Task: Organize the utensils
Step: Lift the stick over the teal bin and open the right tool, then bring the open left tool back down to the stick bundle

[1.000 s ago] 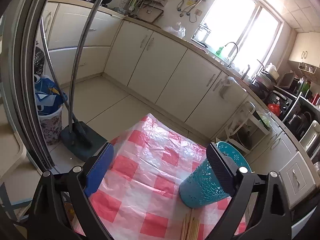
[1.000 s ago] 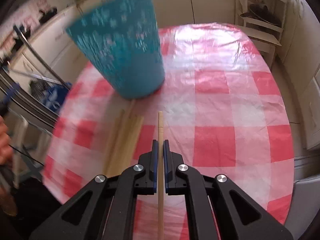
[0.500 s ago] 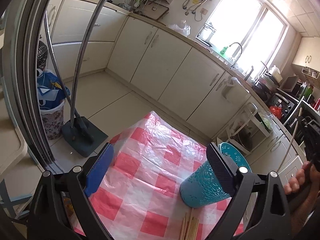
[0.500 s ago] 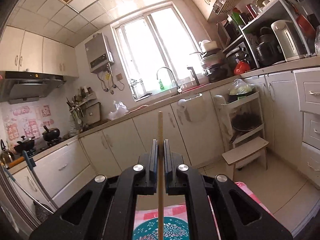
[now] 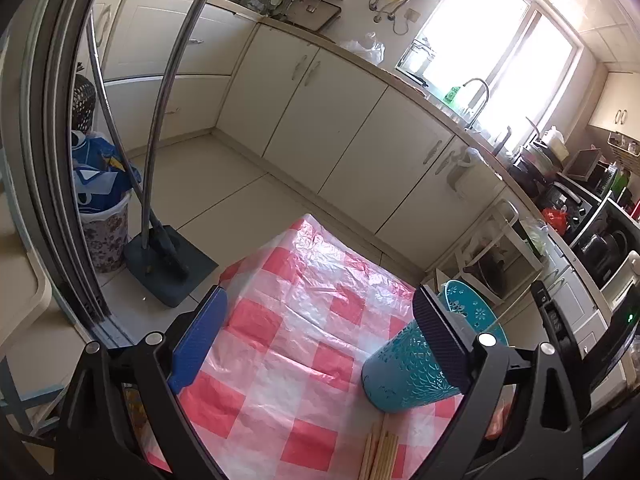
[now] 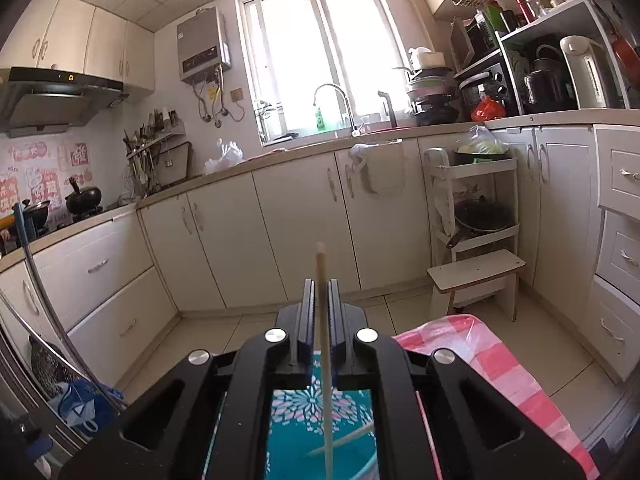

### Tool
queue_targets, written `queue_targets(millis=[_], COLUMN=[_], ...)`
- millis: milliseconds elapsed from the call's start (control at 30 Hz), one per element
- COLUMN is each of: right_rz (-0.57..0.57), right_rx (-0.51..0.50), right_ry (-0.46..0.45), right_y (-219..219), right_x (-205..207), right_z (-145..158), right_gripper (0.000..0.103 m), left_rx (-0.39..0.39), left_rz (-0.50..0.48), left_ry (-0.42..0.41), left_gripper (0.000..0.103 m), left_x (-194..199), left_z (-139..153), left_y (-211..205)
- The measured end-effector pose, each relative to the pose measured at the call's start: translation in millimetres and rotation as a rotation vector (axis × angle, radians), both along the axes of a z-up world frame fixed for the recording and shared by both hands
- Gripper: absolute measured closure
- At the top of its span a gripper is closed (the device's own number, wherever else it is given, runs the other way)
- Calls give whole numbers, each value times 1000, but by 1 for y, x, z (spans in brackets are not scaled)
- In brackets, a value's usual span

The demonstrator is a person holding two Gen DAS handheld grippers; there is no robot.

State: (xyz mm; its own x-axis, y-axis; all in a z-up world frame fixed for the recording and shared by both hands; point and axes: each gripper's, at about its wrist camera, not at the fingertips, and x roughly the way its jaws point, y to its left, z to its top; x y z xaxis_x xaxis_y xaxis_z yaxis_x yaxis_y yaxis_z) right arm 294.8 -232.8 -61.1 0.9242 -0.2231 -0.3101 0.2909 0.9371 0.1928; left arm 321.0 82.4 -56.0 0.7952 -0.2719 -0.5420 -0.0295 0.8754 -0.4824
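**Chopstick carried up over the teal holder**

Right gripper (image 6: 320,312) closed on a single chopstick (image 6: 325,344), jaws pinched tight about it. Lifted from the table and swung up: a second earlier pointed down at the checked tablecloth (image 5: 304,320) with the stick just off the cloth; now aimed roughly level at the kitchen cabinets (image 6: 304,224), the stick's lower end hanging over the open mouth of the teal holder (image 6: 320,432). At least one pale stick seemingly already lying inside, slanted. Judged: pick-up done, carry nearly done, only the drop into the holder left for this piece.

Left gripper (image 5: 320,340) wide open, nothing between its pads, hovering above the table much as in the earlier frames. Same holder (image 5: 416,364) upright on the cloth near the right pad, not gripped. Bundle of remaining chopsticks (image 5: 380,456) lying on the cloth just in front of the holder, still to be moved.
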Motion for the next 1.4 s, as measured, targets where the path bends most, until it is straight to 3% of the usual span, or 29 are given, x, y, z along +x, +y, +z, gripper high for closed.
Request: queue_targets(millis=[100, 200, 267, 467, 533, 833, 1000, 1067, 1400], right_rz=[38, 69, 100, 198, 214, 302, 306, 302, 295], right_rx=[4, 0, 2, 86, 139, 171, 126, 105, 98], right_ry=[38, 42, 93, 477, 547, 610, 657, 663, 674], right_y=[-1, -3, -6, -20, -22, 10, 16, 16, -1], right_x=[-22, -59, -90, -132, -131, -100, -99, -98, -106], right_z=[-8, -6, -13, -94, -114, -142, -155, -156, -152], right_gripper=[86, 82, 82, 85, 87, 87, 89, 95, 96], left_rx=[11, 39, 79, 168, 194, 328, 370, 387, 447], left_rz=[-9, -35, -72, -161, -184, -329, -391, -420, -541], left_ry=[2, 6, 18, 48, 59, 175, 234, 244, 291], left_gripper=[13, 13, 13, 13, 13, 13, 13, 13, 13], left_x=[0, -1, -1, -8, -11, -21, -24, -26, -35], left_z=[-1, -1, -2, -13, -18, -66, -87, -93, -119], left_y=[-2, -7, -13, -32, -38, -65, -74, -82, -128])
